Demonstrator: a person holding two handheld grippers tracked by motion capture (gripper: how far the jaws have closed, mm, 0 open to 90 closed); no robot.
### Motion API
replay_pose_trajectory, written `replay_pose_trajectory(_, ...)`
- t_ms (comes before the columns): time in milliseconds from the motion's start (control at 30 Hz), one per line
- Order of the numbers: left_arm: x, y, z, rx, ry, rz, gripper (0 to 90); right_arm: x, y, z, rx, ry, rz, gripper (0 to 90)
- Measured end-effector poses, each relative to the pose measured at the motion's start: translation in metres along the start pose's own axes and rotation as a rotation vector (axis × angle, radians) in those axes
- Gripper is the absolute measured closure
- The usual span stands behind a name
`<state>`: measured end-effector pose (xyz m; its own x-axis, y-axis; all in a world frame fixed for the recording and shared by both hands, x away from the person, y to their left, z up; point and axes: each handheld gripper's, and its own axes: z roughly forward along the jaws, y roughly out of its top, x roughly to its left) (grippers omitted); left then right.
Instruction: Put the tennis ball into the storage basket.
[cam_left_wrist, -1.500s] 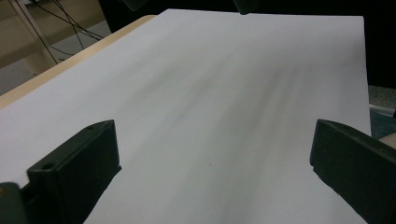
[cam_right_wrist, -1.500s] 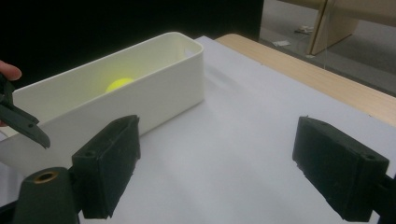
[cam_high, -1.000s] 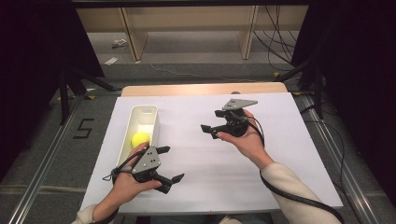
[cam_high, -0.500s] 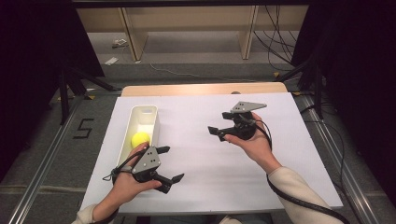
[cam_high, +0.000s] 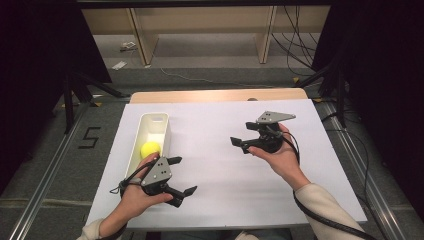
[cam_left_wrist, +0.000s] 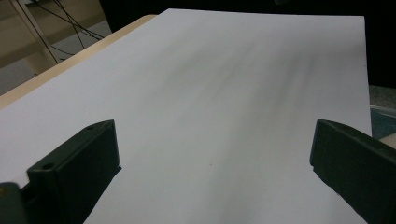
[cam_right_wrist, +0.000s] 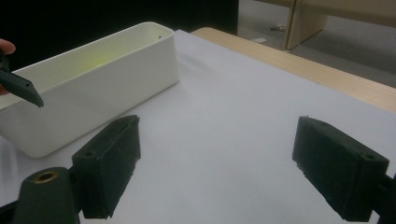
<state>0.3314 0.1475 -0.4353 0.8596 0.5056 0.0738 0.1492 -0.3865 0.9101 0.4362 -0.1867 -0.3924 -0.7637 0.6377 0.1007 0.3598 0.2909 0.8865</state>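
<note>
A long white bin (cam_high: 161, 124) stands on the left part of the white table top (cam_high: 210, 165), with a yellow ball (cam_high: 149, 149) lying in it. My left gripper (cam_high: 182, 175) is held open just right of the bin's near end, nothing between its jaws. In the left gripper view the left gripper (cam_left_wrist: 215, 158) faces bare white surface. My right gripper (cam_high: 240, 134) is open at mid-table, aimed left toward the bin. In the right gripper view the right gripper (cam_right_wrist: 215, 163) frames the bin (cam_right_wrist: 93, 88), whose inner wall glows yellowish; the ball itself is hidden.
A wooden strip (cam_high: 220, 95) runs along the table's far edge, with wooden shelving legs (cam_high: 142, 40) and cables on the floor beyond. Black stands flank the table. One jaw tip of the left gripper (cam_right_wrist: 23, 88) shows beside the bin.
My right gripper has drifted a little to the right, away from the bin, still open. The left gripper, bin and ball have stayed put.
</note>
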Motion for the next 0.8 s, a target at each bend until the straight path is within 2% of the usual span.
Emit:
replay_pose_trajectory(533, 0.0, 0.0, -0.001, -0.001, 0.002, 0.001, 1.0, -0.003, -0.016, -0.023, -0.016, -0.026, 0.019, 15.9)
replay_pose_trajectory(800, 0.001, 0.001, -0.001, -0.004, 0.004, -0.002, 1.0, -0.008, -0.024, -0.04, -0.043, -0.052, 0.034, 15.8)
